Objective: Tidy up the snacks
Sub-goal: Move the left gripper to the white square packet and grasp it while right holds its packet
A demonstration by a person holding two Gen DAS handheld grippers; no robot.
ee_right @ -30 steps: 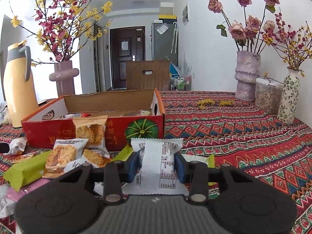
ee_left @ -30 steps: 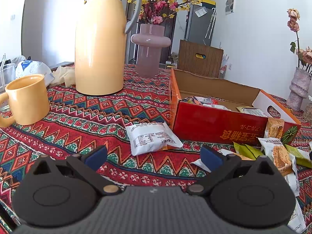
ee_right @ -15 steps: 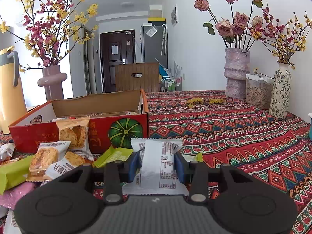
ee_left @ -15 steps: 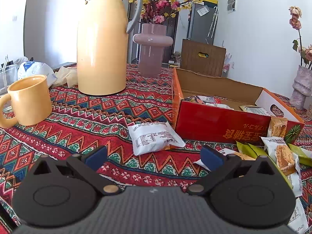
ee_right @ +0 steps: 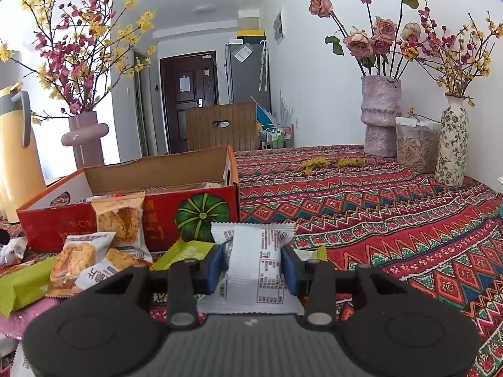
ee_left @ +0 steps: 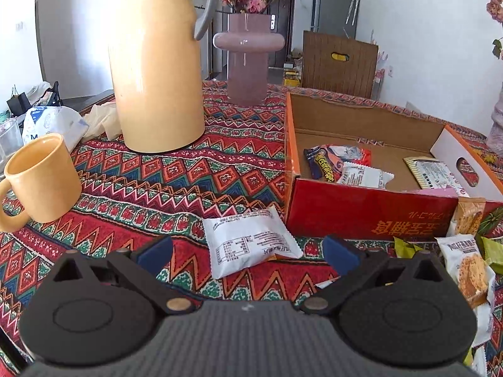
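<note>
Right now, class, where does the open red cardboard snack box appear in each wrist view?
Left wrist: open red cardboard snack box at right of centre.
Right wrist: the box at left of centre.
Shared landmark: ringed mauve ceramic vase behind it.

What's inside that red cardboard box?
The red box holds a blue-and-red wrapper, a white packet and a striped-edged packet; its front wall hides the nearest floor.

A snack packet [ee_left: 250, 245] lies on the tablecloth [ee_left: 176, 182] left of the box [ee_left: 371, 216], thermos [ee_left: 157, 62] behind.
</note>
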